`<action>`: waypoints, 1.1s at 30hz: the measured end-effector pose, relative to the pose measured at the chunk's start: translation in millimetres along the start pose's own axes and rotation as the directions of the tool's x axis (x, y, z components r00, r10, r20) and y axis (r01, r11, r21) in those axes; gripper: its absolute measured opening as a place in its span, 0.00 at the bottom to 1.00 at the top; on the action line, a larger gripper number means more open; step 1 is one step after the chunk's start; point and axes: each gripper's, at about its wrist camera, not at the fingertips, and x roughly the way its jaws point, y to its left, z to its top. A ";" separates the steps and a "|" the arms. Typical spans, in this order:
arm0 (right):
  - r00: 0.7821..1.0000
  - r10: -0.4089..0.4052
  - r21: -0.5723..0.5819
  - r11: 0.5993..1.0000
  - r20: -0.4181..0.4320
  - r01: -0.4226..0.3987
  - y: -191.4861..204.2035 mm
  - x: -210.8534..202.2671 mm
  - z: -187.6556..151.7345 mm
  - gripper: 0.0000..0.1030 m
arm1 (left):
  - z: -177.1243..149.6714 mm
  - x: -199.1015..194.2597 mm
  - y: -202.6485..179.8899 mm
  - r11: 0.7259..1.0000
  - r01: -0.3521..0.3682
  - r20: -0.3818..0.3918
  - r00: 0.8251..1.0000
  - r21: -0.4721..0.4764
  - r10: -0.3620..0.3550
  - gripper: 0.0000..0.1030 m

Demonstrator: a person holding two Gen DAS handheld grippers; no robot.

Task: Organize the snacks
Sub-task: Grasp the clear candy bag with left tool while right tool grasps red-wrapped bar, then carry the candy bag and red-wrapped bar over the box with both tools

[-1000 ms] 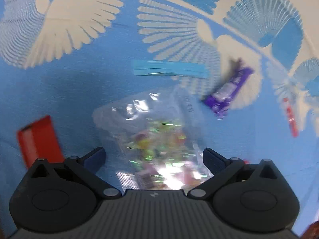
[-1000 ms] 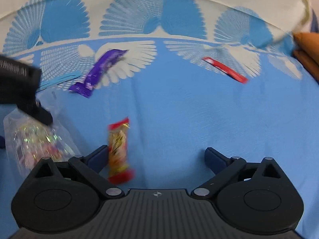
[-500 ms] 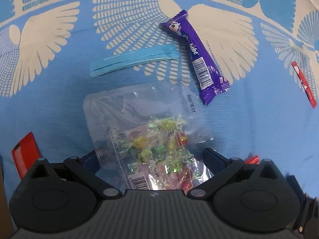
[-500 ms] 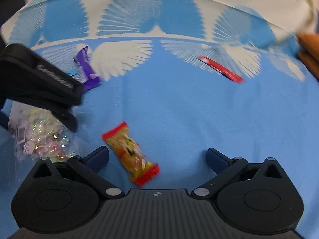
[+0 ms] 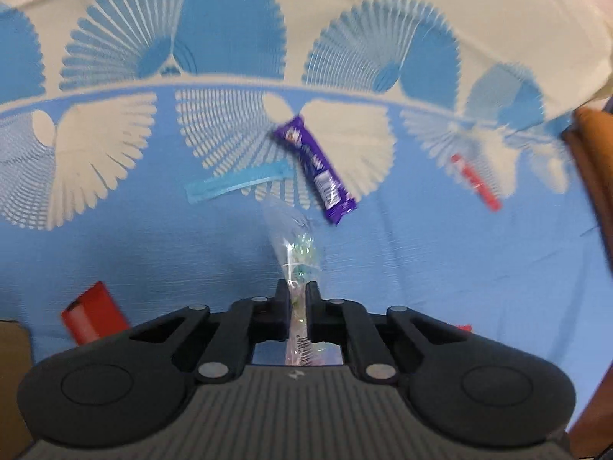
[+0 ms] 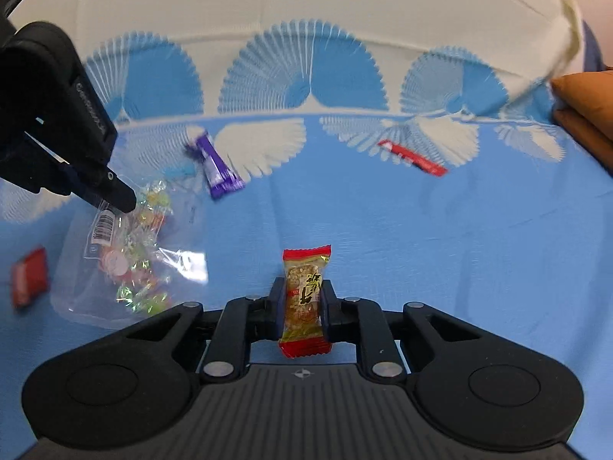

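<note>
Standing upright between your right gripper's (image 6: 302,299) just-closed jaws: one snack bar (image 6: 305,303); your left gripper (image 5: 298,303), just closed, pinches one candy bag (image 5: 295,257).

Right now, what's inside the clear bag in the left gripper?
The clear bag holds small foil-wrapped candies, green, yellow and pink, loose inside. Glare and creases hide the rest, so no count.

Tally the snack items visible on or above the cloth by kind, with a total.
Clear bag of candies: 1
Purple bar: 1
Red and gold packet: 1
Thin red stick: 1
Red flat pack: 1
Light blue strip: 1
Total: 6
</note>
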 end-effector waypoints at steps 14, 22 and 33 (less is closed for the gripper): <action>0.997 0.047 0.056 0.997 0.055 -0.050 38.1 -136.9 -3.7 0.19 | -52.7 -150.7 50.6 0.999 0.041 0.068 0.997 0.004 -0.042 0.00; 0.980 0.163 0.004 0.986 0.112 -0.164 95.3 -236.9 -5.7 0.19 | -114.0 -278.7 113.5 1.000 0.028 0.157 0.987 -0.012 -0.025 0.00; 0.909 0.411 -0.139 0.906 0.067 -0.400 207.7 -341.4 -24.4 0.19 | -200.3 -411.9 202.7 0.990 -0.033 0.284 0.956 -0.138 0.071 0.00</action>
